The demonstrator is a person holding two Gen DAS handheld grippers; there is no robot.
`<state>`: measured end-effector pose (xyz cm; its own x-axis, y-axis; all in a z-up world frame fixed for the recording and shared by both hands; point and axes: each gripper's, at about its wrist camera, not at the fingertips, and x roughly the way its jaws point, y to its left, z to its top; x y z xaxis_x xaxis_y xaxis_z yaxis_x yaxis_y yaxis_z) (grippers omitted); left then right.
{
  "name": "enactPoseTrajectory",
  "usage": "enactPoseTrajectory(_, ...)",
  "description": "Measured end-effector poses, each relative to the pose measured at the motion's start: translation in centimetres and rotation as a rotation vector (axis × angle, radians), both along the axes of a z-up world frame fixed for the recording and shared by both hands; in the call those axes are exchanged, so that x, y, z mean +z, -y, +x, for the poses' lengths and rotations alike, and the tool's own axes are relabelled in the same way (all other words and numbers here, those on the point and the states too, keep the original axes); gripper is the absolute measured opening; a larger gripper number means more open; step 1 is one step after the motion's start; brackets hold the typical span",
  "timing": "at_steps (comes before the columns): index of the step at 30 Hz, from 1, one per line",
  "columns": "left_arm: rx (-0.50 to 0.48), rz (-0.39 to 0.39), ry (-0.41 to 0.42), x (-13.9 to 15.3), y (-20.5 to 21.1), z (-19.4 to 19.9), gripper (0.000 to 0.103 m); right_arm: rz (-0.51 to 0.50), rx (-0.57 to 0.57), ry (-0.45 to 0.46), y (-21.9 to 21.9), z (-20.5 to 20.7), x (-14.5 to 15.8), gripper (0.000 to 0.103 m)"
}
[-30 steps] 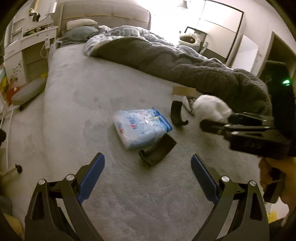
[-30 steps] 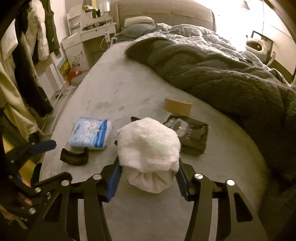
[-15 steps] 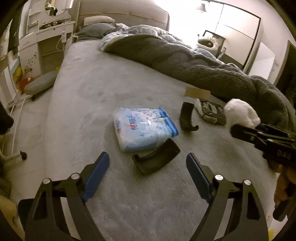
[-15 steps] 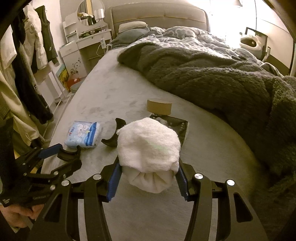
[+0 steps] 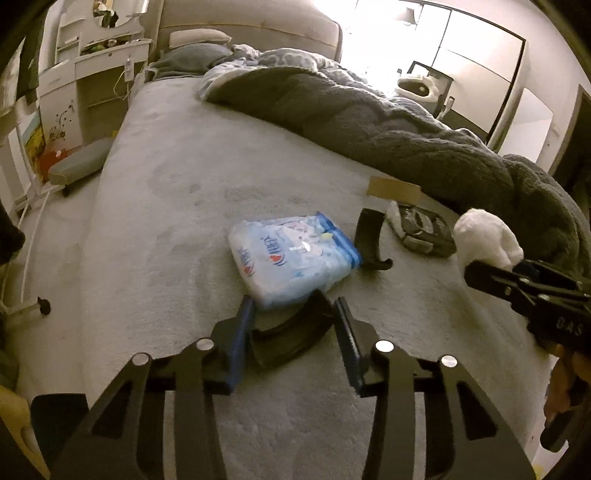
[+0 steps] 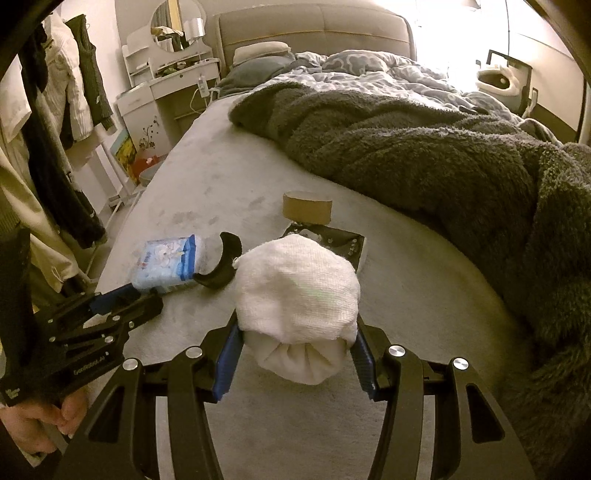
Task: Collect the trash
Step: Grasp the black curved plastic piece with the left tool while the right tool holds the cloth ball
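— So, nearest first: what have the left tongs got?

— Their jaws are closing around a curved black plastic piece that lies on the bed. The blue pads sit at either end of it, seemingly touching it.

— And the right tongs?

— Clenched on a balled white cloth, held just above the bed cover.

— What lies beyond?

— Just behind the black piece, touching it, a blue-and-white pack of tissues. Beside the pack's right edge stands a second curved black piece. Right of that is a flat dark wrapper, and behind it a cardboard tube.

— Farther still?

— A fuzzy dark grey blanket heaped across the right side, then a patterned duvet and pillows by the headboard.
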<state>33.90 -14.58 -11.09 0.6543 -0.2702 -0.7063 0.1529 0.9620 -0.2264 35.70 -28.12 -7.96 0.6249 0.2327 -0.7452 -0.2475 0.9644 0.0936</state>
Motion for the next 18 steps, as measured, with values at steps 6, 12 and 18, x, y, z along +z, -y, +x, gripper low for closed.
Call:
enactPoseTrajectory(6,-0.042,-0.026,-0.004,0.1,-0.6,-0.5,0.038,0.015,-0.002,0.005,-0.4,0.0,0.3,0.054)
enactPoseTrajectory(12,-0.046,-0.040,0.005,0.9,-1.6,-1.2,0.038,0.019,-0.003,0.017,-1.5,-0.3,1.0,0.054)
enactPoseTrajectory(18,-0.055,-0.061,-0.013,1.2,-3.0,-2.1,0.038,0.032,0.000,0.024,-2.9,-0.5,1.7,0.054)
